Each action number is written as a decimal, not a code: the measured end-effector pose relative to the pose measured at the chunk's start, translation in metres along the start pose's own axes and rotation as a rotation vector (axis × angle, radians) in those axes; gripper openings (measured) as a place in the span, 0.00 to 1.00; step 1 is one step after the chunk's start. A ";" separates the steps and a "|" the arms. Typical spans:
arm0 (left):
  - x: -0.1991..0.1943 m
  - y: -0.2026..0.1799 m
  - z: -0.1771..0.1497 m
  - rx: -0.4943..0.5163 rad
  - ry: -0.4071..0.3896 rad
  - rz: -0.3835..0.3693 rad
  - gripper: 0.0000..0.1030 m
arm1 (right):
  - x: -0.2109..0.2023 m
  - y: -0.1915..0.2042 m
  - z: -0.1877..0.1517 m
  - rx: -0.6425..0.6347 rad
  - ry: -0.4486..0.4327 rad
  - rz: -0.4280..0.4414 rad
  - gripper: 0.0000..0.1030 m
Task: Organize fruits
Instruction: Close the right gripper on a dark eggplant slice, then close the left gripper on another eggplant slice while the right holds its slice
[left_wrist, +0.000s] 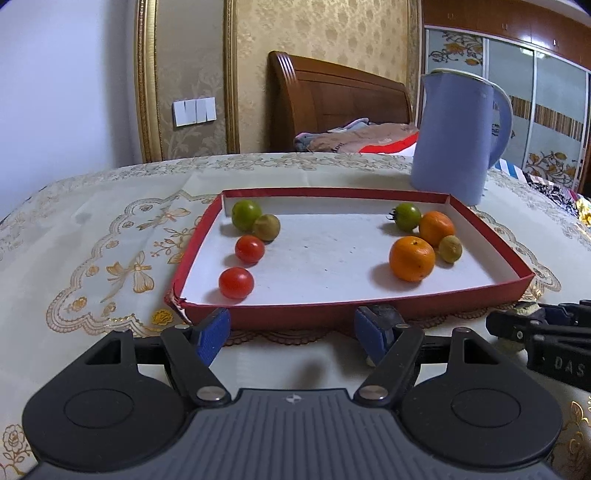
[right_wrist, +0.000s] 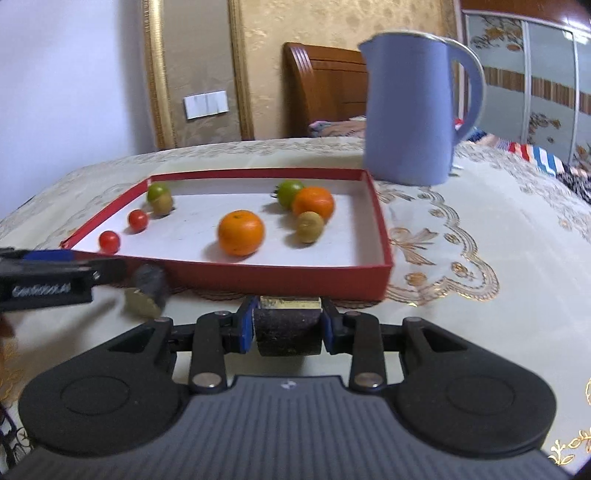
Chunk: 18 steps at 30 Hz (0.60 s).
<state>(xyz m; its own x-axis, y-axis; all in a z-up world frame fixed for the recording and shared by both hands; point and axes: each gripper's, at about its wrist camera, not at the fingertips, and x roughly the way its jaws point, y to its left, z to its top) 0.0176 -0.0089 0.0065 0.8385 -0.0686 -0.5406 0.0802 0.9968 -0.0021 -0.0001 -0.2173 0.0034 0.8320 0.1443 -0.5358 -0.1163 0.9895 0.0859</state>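
A red box lid tray holds the fruit. On its left lie two red tomatoes, a green tomato and a brownish fruit. On its right lie two oranges, a green tomato and a small brownish fruit. My left gripper is open and empty before the tray's near wall. My right gripper is shut on a dark cylindrical piece with a yellowish cut face, just before the tray. A similar dark piece lies by the left gripper.
A tall blue jug stands behind the tray's right corner. The table carries a cream embroidered cloth. A wooden headboard and bedding lie beyond the table.
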 end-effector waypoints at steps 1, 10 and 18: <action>-0.001 -0.001 0.000 -0.006 0.002 -0.010 0.72 | 0.002 -0.002 0.000 0.011 0.006 0.001 0.31; -0.001 -0.017 -0.001 -0.046 0.041 -0.100 0.72 | 0.007 -0.012 -0.003 0.064 0.028 0.027 0.32; 0.008 -0.036 -0.002 0.013 0.068 -0.061 0.78 | 0.007 -0.011 -0.004 0.064 0.027 0.030 0.32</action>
<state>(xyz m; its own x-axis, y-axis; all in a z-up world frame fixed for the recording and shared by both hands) 0.0205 -0.0455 0.0008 0.7933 -0.1262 -0.5956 0.1376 0.9901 -0.0265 0.0048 -0.2276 -0.0044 0.8135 0.1749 -0.5547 -0.1052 0.9822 0.1553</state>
